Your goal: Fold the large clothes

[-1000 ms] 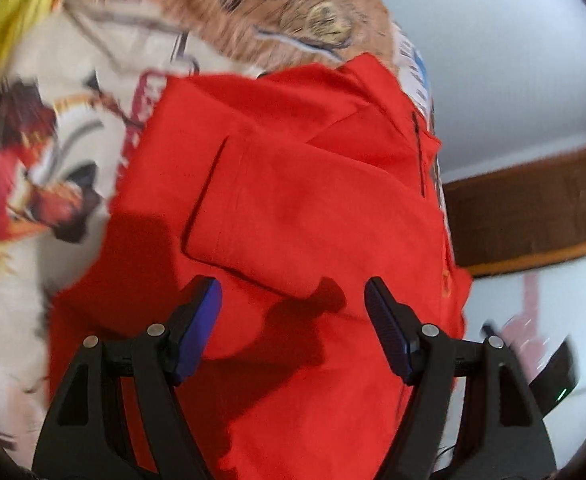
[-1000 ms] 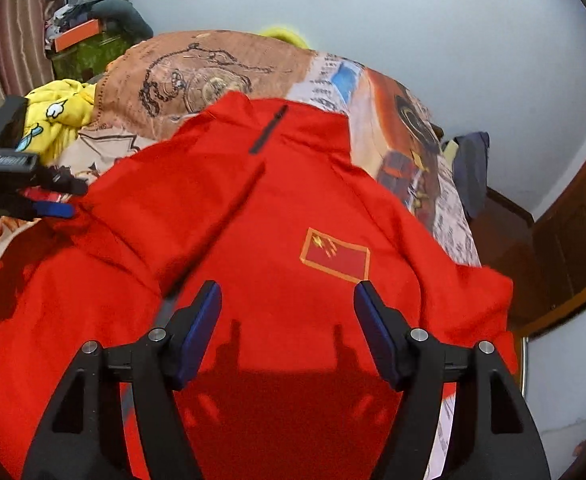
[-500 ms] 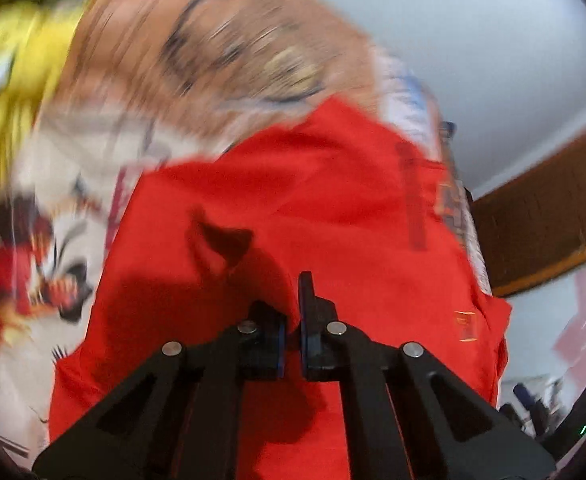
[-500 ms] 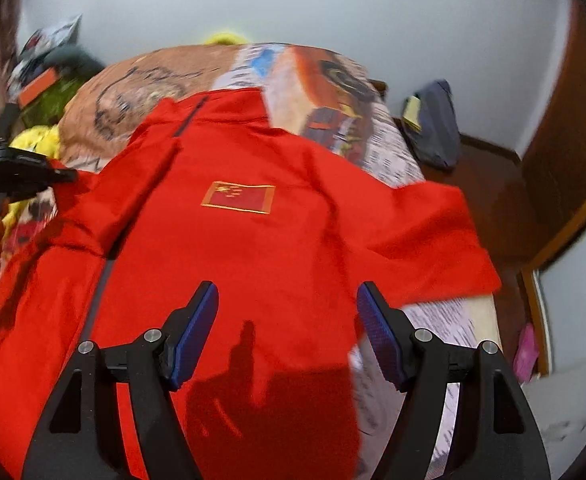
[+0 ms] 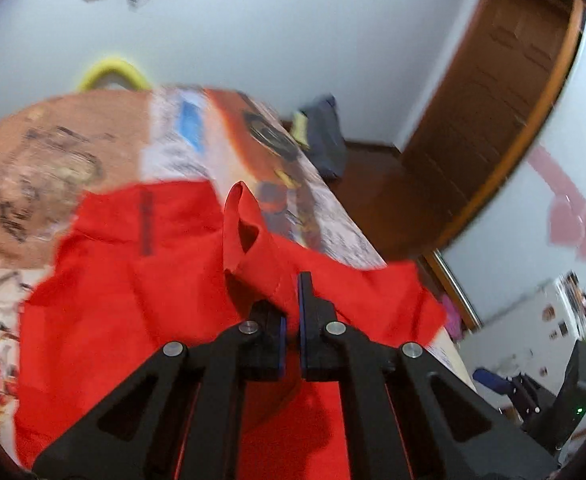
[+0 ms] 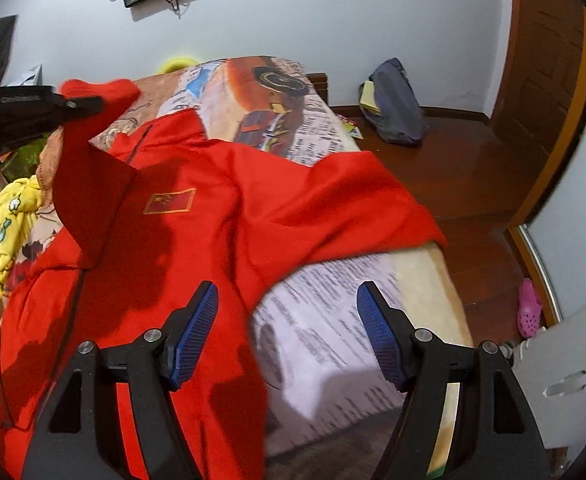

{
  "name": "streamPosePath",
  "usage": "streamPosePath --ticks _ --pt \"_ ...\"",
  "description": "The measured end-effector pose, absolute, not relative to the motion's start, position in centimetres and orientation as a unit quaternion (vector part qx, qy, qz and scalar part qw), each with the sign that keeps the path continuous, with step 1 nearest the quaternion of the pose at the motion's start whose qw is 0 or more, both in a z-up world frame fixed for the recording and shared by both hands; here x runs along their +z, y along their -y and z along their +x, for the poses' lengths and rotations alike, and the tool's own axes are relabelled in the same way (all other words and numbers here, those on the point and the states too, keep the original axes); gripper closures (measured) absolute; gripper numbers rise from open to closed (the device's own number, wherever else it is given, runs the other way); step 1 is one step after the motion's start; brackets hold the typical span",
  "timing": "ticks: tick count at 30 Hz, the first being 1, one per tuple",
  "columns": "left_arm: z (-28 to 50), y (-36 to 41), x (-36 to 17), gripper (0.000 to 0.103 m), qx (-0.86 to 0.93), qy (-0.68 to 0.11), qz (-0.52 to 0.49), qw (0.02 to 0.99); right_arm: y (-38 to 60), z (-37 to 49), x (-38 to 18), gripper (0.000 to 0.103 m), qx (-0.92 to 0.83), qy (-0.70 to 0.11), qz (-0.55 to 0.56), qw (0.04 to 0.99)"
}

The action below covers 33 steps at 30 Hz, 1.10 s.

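A large red jacket [image 6: 221, 200] with a flag patch [image 6: 170, 201] lies spread on the bed, one sleeve reaching toward the right bed edge [image 6: 373, 208]. My left gripper [image 5: 291, 320] is shut on the jacket's other sleeve [image 5: 249, 240] and holds it lifted above the garment. From the right wrist view the left gripper [image 6: 81, 104] shows at upper left with the red sleeve hanging from it. My right gripper [image 6: 287, 344] is open and empty above the jacket's lower right edge.
The bed has a printed cartoon cover [image 6: 269, 100]. A yellow cloth [image 6: 9, 220] lies at the bed's left side. A dark bag [image 6: 397, 104] sits on the wooden floor by the wall. A pink shoe [image 6: 529, 308] lies by the door frame.
My left gripper shut on the sleeve and lifted it up and over the jacket. My right gripper moved right, toward the bed's right edge, staying open.
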State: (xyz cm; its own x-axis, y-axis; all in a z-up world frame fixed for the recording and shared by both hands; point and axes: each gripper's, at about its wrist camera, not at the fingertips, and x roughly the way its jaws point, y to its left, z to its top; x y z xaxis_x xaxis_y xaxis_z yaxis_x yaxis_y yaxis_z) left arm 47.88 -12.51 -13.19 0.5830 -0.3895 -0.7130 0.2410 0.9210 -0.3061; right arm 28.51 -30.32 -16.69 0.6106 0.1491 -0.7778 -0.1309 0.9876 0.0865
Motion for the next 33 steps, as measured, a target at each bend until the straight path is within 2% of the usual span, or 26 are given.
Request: streamPosePath --ticks 5,14,15,18,19,23,25,27,33 --pt "47.9 17.6 -17.6 0.1 -0.24 -0.482 -0.091 0.838 32.4 28.2 -17.1 0.035 0.065 -0.443 0.024 0.894" --pt "46.0 23.8 -22.1 0.097 -0.264 -0.545 -0.013 0.796 34.5 27.9 -18.5 0.035 0.046 -0.461 0.041 0.885" --pt "45.7 23.7 -22.0 0.092 -0.269 -0.547 -0.008 0.793 34.7 27.9 -18.6 0.035 0.045 -0.462 0.042 0.885" --pt "44.8 23.2 -21.7 0.06 -0.283 -0.546 -0.009 0.788 34.8 28.0 -18.7 0.035 0.045 -0.467 0.044 0.882" --pt "44.4 22.9 -21.3 0.056 -0.285 -0.543 -0.01 0.79 34.8 28.0 -18.7 0.035 0.045 -0.468 0.045 0.881" --pt "42.9 21.3 -19.1 0.053 -0.283 -0.512 0.017 0.811 34.9 28.3 -18.7 0.035 0.052 -0.473 0.065 0.877" --pt "42.0 19.3 -17.8 0.042 -0.271 -0.491 0.038 0.827 34.9 28.5 -18.6 0.035 0.056 -0.473 0.076 0.876" --pt "41.3 16.6 -17.1 0.036 -0.246 -0.472 0.064 0.844 34.8 28.7 -18.5 0.035 0.058 -0.472 0.081 0.876" --pt "40.7 6.9 -18.4 0.036 -0.137 -0.467 0.101 0.868 35.5 30.2 -18.4 0.03 0.051 -0.475 0.118 0.871"
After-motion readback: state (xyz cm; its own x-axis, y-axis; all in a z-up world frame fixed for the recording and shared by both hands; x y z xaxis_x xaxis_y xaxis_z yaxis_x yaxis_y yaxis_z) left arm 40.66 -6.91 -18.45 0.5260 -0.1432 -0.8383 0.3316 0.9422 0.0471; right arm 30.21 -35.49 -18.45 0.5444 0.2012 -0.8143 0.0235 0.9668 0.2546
